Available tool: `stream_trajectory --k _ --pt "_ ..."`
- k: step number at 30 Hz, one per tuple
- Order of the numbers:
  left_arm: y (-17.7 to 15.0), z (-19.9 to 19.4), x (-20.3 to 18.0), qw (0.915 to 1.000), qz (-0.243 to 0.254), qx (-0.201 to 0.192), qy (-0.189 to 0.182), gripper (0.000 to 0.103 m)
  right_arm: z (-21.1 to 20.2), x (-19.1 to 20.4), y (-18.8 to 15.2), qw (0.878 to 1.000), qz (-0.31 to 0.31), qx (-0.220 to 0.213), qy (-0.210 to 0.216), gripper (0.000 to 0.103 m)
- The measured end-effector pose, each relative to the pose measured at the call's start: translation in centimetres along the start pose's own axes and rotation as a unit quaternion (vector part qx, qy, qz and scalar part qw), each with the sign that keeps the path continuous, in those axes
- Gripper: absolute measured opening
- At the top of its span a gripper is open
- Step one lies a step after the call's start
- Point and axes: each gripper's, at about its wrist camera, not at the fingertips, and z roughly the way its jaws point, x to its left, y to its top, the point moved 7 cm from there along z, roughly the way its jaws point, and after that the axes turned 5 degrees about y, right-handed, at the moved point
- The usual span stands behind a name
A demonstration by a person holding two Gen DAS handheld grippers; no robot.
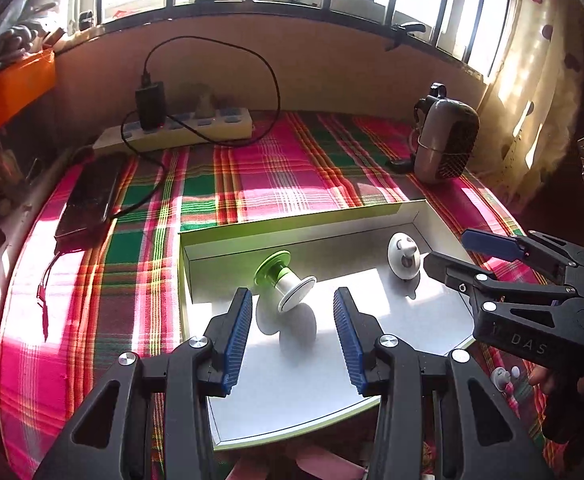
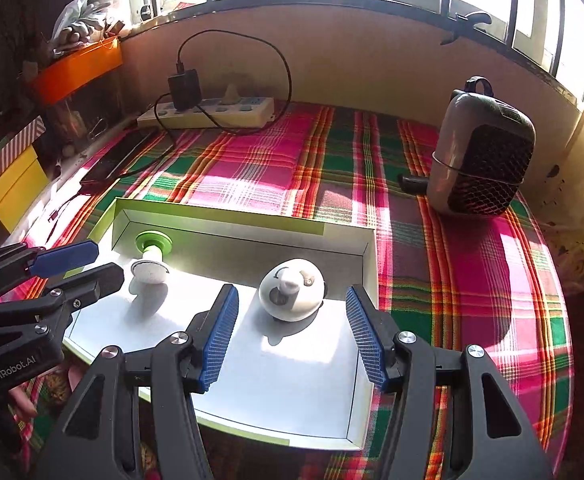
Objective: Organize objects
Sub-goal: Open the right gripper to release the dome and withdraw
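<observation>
A shallow white box (image 1: 227, 254) (image 2: 247, 236) with a lime rim lies on the plaid cloth. Inside it a green-and-white spool-shaped hook (image 1: 281, 280) (image 2: 151, 258) lies tilted on the left, and a white round suction knob (image 1: 403, 256) (image 2: 292, 290) sits on the right. My left gripper (image 1: 294, 340) is open and empty, hovering just in front of the spool; it also shows in the right wrist view (image 2: 79, 266). My right gripper (image 2: 292, 336) is open and empty, its pads either side of the knob; it also shows in the left wrist view (image 1: 448, 252).
A small grey heater (image 1: 444, 140) (image 2: 480, 160) stands at the back right. A power strip (image 1: 175, 132) (image 2: 207, 114) with a black charger and cable lies at the back by the wall, a dark phone (image 1: 87, 200) at left. Another small white hook (image 1: 502, 378) lies on the cloth beside the box.
</observation>
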Motion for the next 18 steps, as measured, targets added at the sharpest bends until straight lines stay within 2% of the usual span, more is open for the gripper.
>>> stream_trajectory --k 7,18 --pt "-1.8 -3.8 0.7 0.9995 -0.007 -0.032 0.003 0.04 -3.1 0.0 -2.1 1.0 0.014 -0.02 0.001 0.057" --pt "-5.8 -7.1 2.5 0.9986 -0.037 -0.038 0.003 0.04 -6.3 -0.4 -6.4 0.999 0.044 -0.032 0.001 0.057"
